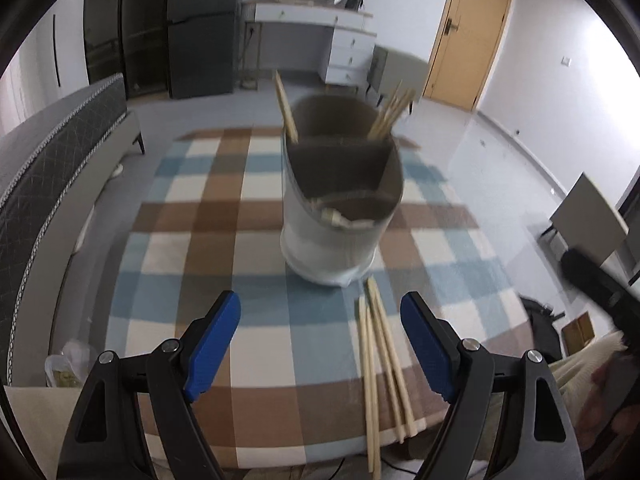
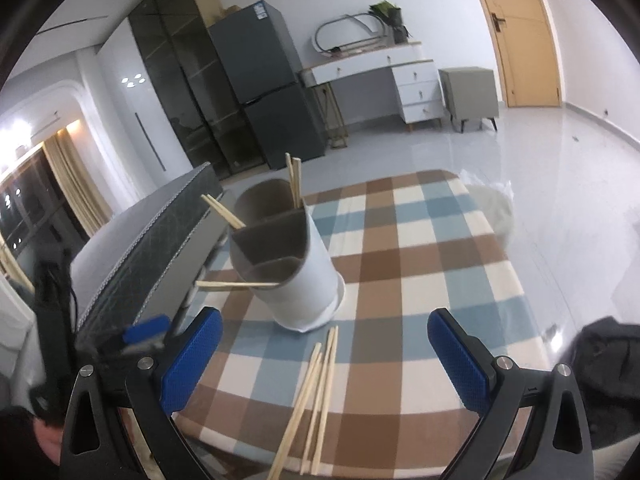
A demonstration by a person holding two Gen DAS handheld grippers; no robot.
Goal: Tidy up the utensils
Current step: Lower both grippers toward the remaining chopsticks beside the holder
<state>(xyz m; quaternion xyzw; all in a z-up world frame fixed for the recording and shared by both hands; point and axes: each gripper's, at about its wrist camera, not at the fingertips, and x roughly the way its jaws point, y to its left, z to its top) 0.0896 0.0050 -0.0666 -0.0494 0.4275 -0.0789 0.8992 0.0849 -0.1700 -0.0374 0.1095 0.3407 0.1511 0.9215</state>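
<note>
Both your hand-held grippers, left and right, are wide and hold nothing. The loose pale wooden chopsticks lie on the checked counter, just beside the white holder with brown dividers. Go down slowly and pinch one stick near its middle.

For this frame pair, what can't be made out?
- Front compartment of the utensil holder: pale contents, motion-blurred in the left wrist view, largely hidden by its wall in the right.
- Loose chopsticks: near ends cut off by the bottom edge, both views.
- Middle compartment: its floor is hidden by the dividers.
</note>
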